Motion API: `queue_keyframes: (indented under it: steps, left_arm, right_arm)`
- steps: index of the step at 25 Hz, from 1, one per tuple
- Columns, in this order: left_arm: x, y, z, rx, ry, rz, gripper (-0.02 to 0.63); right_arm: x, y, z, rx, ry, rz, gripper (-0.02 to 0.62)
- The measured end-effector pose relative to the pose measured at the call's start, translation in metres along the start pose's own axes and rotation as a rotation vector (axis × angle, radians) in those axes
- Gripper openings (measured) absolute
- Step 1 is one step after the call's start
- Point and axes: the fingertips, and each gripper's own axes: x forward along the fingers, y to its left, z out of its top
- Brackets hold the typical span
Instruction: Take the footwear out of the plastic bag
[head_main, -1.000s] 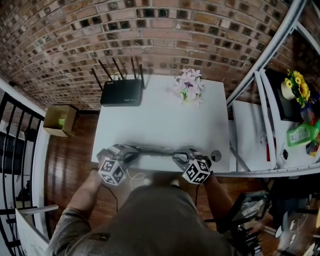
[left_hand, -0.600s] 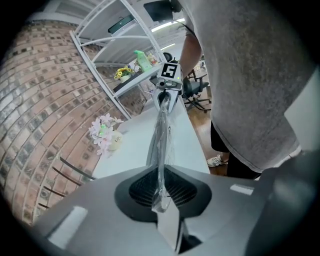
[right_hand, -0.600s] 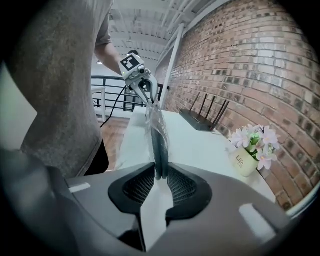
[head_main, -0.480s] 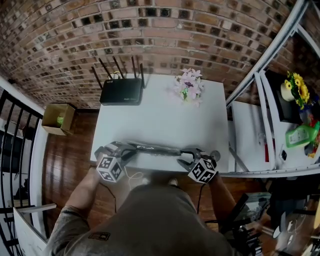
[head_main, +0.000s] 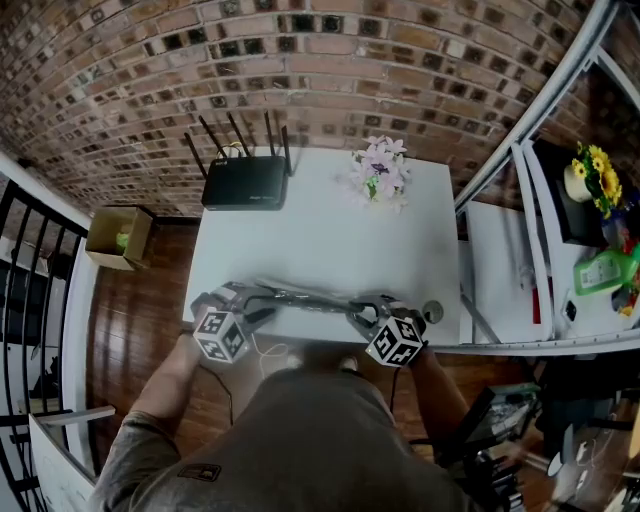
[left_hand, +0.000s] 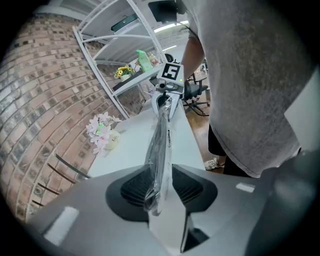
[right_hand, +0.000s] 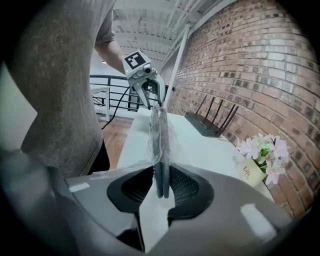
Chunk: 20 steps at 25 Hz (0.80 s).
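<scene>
Left claw (left_hand: 160, 176) just opening, bag (left_hand: 161, 145) loose between | right claw (right_hand: 161, 181) closing, gripping bag | bag runs claw-to-claw along near counter (head_main: 320, 230) edge | router (head_main: 243, 183), flowers (head_main: 378, 172) far beyond.

Left gripper (left_hand: 161, 180): fingers just opened, plastic bag (left_hand: 160, 142) loose between them, running over white table (left_hand: 127, 150) to right gripper (left_hand: 165, 99); flowers (left_hand: 101, 131) left.
</scene>
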Motion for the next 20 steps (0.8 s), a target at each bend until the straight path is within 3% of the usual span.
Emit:
queue_keyframes:
  steps: [2,7,12,20]
  left_arm:
    - [-0.001,0.000,0.006,-0.006,-0.016,-0.008,0.176]
    - [0.011,0.000,0.024,0.061,-0.008,-0.016,0.183]
    - [0.018,0.002,0.023,0.110,0.041,-0.005,0.032]
    - [0.012,0.009,0.004,0.088,0.072,0.038,0.005]
  right_arm:
    - [0.000,0.000,0.001,-0.004,0.000,0.002,0.115]
    - [0.001,0.001,0.008,-0.016,-0.006,0.012,0.112]
    - [-0.002,-0.004,0.012,-0.018,-0.013,0.002,0.110]
    - [-0.017,-0.007,-0.009,0.017,-0.019,-0.016,0.110]
